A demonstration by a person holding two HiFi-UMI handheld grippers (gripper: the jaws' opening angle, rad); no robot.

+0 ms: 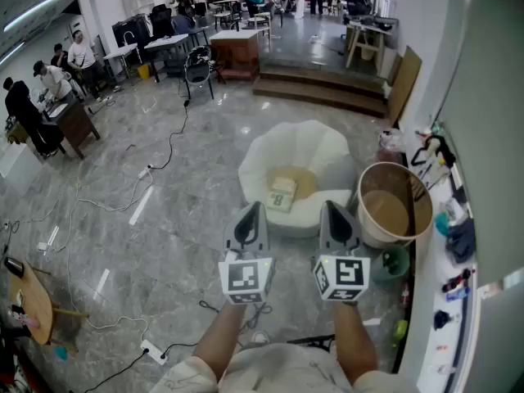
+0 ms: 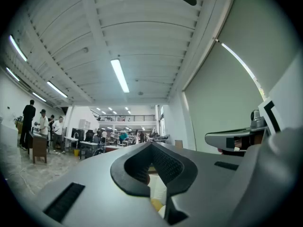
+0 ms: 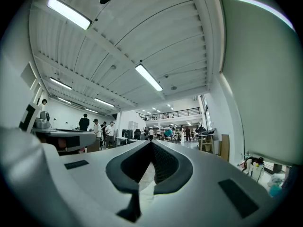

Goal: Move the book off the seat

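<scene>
A pale book (image 1: 282, 193) lies flat on the tan seat cushion of a white shell-shaped chair (image 1: 296, 150) in the head view. My left gripper (image 1: 251, 209) is held up just in front of the chair's near rim, its jaws shut and empty. My right gripper (image 1: 334, 207) is beside it to the right, also shut and empty. Both tips stand a little short of the book. In the left gripper view the left gripper (image 2: 152, 144) points up toward the hall and ceiling. The right gripper (image 3: 151, 143) does the same in the right gripper view.
A round wooden tub (image 1: 394, 204) stands right of the chair. A white counter (image 1: 453, 244) with small items runs along the right wall. Cables (image 1: 168, 150) trail over the grey floor at left. Steps (image 1: 323, 86) and desks with people lie behind.
</scene>
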